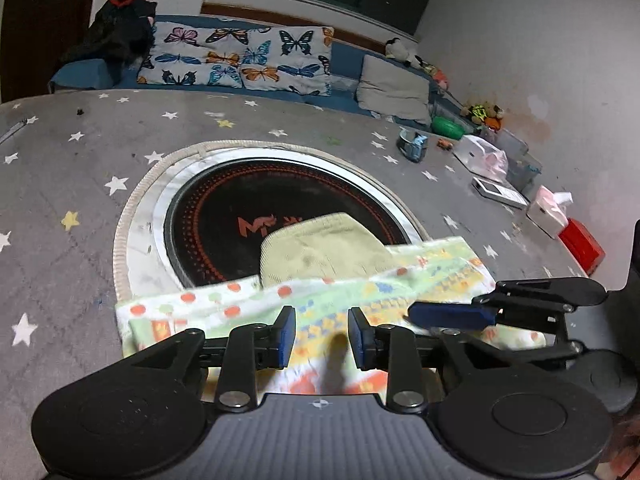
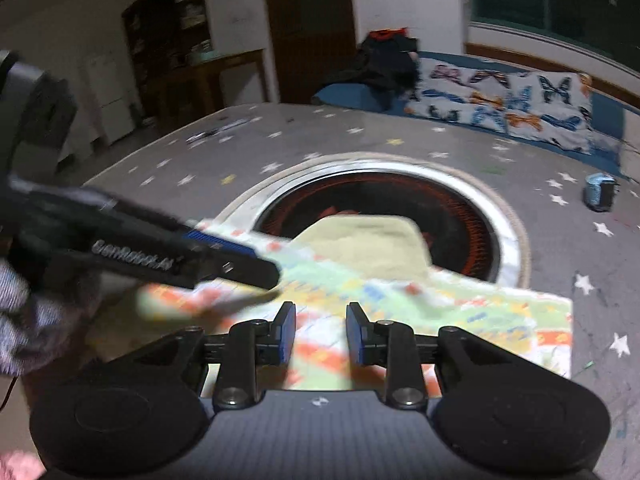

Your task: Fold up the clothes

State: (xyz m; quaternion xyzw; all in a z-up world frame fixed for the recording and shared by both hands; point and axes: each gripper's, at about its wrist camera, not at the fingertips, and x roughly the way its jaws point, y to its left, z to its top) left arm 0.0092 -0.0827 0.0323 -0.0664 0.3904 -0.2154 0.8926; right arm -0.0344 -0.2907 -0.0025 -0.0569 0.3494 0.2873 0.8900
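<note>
printed garment lies flat on the grey star-print cover, long axis running side to side across both wrist views, near edge under the grippers; far edge overlaps the rim of the round black-and-orange panel set in the table top

pale yellow-green knit piece — ribbed, rounded end — sticks out from under the garment's far edge and points away from the cameras onto the black disc

garment fabric thin, soft, slightly rumpled; pattern of orange dots and small blocks in yellow, blue, green on white; outline roughly rectangular, right corner square in the right wrist view

left gripper low over the garment, blue-padded fingers spread with cloth visible in the gap, nothing pinched

right gripper likewise over the cloth, fingers apart, gripping nothing

each gripper shows in the other's view, reaching in from the side above the garment — blurred in the right wrist view

butterfly-print cushion on a blue bench beyond the table; round panel ringed by a white band and a woven beige border
</note>
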